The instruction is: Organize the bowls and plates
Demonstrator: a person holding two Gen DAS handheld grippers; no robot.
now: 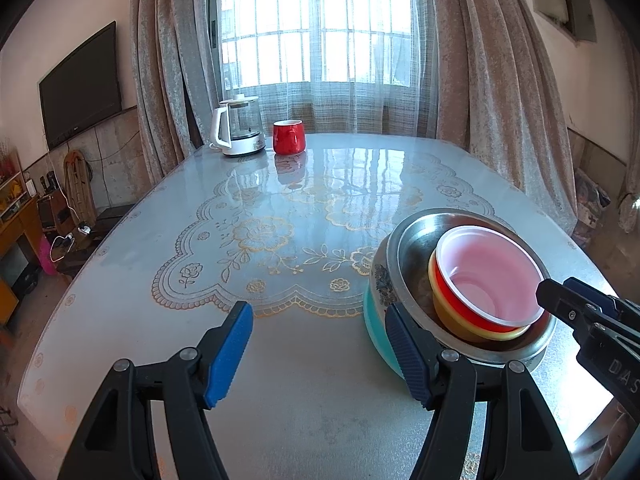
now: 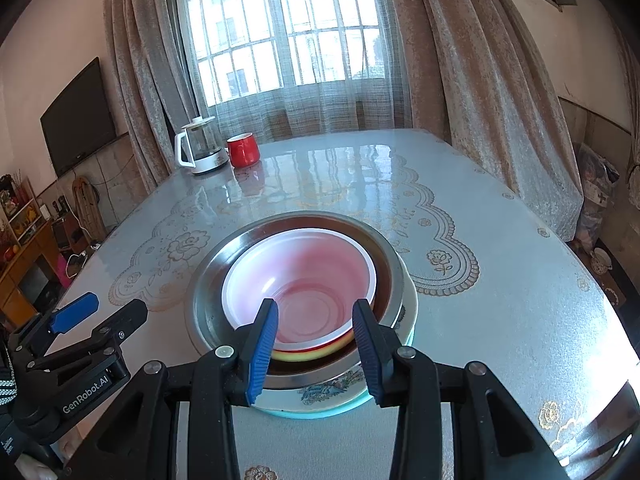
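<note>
Right wrist view: right gripper (image 2: pixel 316 344) jaws parted, empty, over nested bowls (image 2: pixel 300 276) at frame centre; left gripper (image 1: pixel 320 356) open over table (image 1: pixel 160 320).

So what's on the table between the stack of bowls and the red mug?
Nothing: in both wrist views, only bare patterned tablecloth lies between the bowl stack and the red mug; the kettle stands beside the mug.

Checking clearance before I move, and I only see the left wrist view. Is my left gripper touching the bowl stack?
Observer: No. From the right wrist view, the left gripper is open and sits apart from the bowl stack, off to its left.
Operator: And the right gripper's jaws?
Observer: The right gripper is partly open over the near rim of the red bowl. Nothing looks pinched.
</note>
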